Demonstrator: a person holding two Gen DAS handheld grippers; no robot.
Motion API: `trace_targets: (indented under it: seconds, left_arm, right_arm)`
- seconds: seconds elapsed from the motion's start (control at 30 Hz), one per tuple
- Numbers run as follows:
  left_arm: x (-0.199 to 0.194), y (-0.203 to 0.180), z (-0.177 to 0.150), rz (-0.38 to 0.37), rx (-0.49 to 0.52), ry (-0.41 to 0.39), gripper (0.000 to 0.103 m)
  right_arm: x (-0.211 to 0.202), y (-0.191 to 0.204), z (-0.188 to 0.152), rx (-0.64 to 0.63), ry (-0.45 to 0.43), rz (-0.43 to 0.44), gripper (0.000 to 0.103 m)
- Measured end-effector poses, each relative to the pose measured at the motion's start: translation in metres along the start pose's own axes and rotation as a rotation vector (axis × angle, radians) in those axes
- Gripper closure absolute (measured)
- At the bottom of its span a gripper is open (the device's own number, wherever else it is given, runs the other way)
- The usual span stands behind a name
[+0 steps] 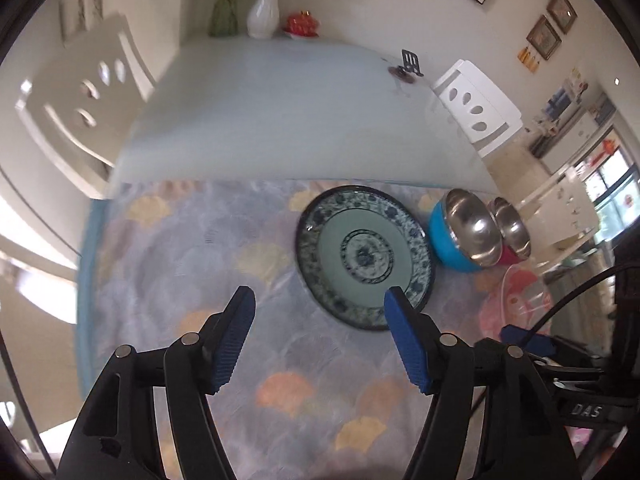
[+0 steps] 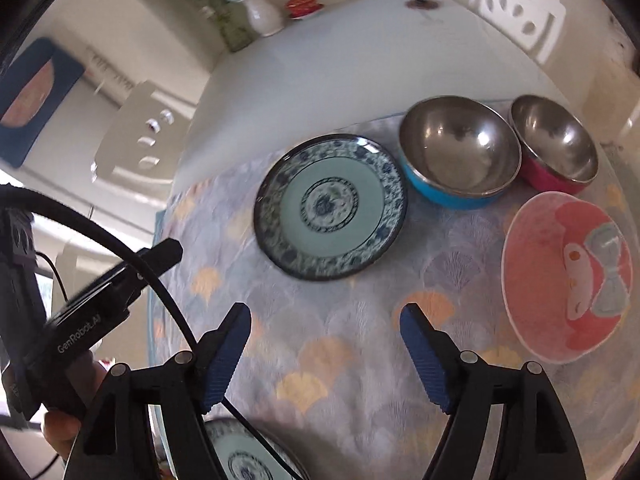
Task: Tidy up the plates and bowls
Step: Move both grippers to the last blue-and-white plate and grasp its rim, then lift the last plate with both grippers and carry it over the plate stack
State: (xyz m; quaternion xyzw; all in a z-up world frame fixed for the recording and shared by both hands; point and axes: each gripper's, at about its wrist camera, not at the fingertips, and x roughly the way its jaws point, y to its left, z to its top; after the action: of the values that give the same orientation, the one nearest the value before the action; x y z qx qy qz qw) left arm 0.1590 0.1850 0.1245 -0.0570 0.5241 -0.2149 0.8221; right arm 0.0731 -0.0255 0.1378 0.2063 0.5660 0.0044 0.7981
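Observation:
A blue-patterned plate (image 1: 364, 256) (image 2: 330, 210) lies on the shell-print cloth. To its right stand a steel bowl with a blue outside (image 1: 464, 232) (image 2: 460, 156) and a smaller steel bowl with a pink outside (image 1: 514, 232) (image 2: 556, 144). A pink cartoon plate (image 1: 516, 300) (image 2: 564, 276) lies at the right. A second blue-patterned plate (image 2: 248, 456) shows at the bottom of the right wrist view. My left gripper (image 1: 318, 300) is open and empty above the cloth, its right finger over the plate's near rim. My right gripper (image 2: 326, 316) is open and empty above the cloth.
The shell-print cloth (image 1: 192, 264) (image 2: 360, 340) covers the near part of a pale blue table (image 1: 280, 120). A white vase (image 1: 264, 12), a red ornament (image 1: 302, 24) and a small dark stand (image 1: 410, 62) sit at the far end. White chairs (image 1: 80, 112) (image 1: 476, 104) flank the table.

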Motion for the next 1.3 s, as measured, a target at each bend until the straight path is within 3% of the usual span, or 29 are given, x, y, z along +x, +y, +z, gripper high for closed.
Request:
trace_targets:
  seconds: [0.23,0.43,0.53,0.77,0.93,1.0,1.07,1.3]
  left_arm:
    - [0.061,-0.006,0.032,-0.022,0.047,0.070,0.040]
    - [0.116,0.002,0.041,-0.036,0.051,0.149,0.043]
    - [0.134,0.008,0.043,-0.055,0.032,0.170,0.046]
    - [0.140,0.010,0.050,-0.084,0.030,0.151,0.052]
    - [0.139,0.013,0.048,-0.090,0.041,0.147,0.064]
    - [0.140,0.012,0.045,-0.103,0.050,0.155,0.071]
    - [0.139,0.011,0.043,-0.101,0.051,0.151,0.071]
    - [0.113,0.021,0.027,-0.087,0.005,0.133,0.071]
  right_arm:
    - [0.047,-0.017,0.041,0.130,0.048,-0.100,0.028]
    - [0.080,-0.022,0.053,0.178,0.113,-0.232,0.028]
    - [0.095,-0.031,0.056,0.200,0.135,-0.251,0.028]
    - [0.115,-0.042,0.056,0.230,0.159,-0.239,0.029]
    - [0.119,-0.039,0.055,0.163,0.109,-0.248,0.042]
    - [0.119,-0.035,0.055,0.142,0.092,-0.238,0.053]
    - [0.118,-0.029,0.056,0.112,0.089,-0.202,0.064]
    - [0.111,-0.025,0.049,0.066,0.120,-0.156,0.064]
